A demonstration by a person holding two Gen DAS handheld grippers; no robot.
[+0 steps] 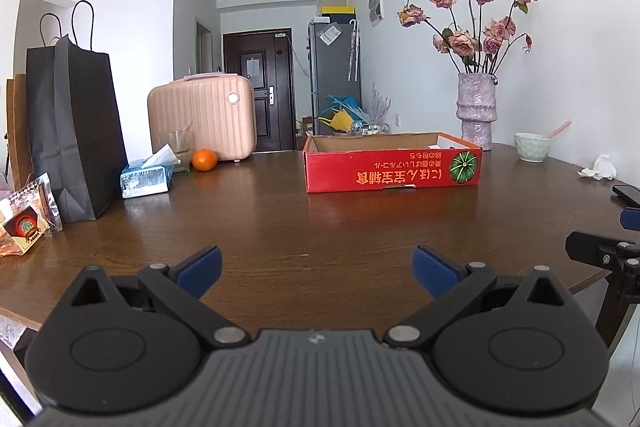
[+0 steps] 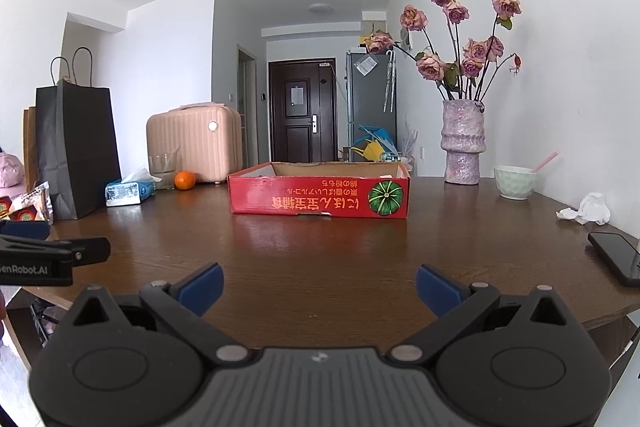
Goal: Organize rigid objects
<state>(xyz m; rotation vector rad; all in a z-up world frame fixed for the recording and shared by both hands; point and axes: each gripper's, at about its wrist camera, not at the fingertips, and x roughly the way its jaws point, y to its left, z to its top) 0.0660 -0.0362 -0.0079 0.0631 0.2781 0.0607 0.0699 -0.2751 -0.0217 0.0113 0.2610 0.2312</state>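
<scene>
A shallow red cardboard box (image 1: 392, 171) with an open top sits on the brown wooden table (image 1: 280, 227), also in the right wrist view (image 2: 320, 197). My left gripper (image 1: 318, 273) is open and empty over the table's near edge. My right gripper (image 2: 320, 291) is open and empty, to the right of the left one. An orange (image 1: 204, 160) lies at the back left, also in the right wrist view (image 2: 185, 180). A black phone (image 2: 616, 257) lies at the right edge. The box's inside is mostly hidden.
A black paper bag (image 1: 76, 131), tissue pack (image 1: 146, 179), glass (image 1: 176, 149), pink suitcase (image 1: 202, 115) and snack packets (image 1: 24, 223) stand at the left. A vase of dried roses (image 2: 462, 143), a bowl with a spoon (image 2: 516, 181) and crumpled tissue (image 2: 588, 209) are at the right.
</scene>
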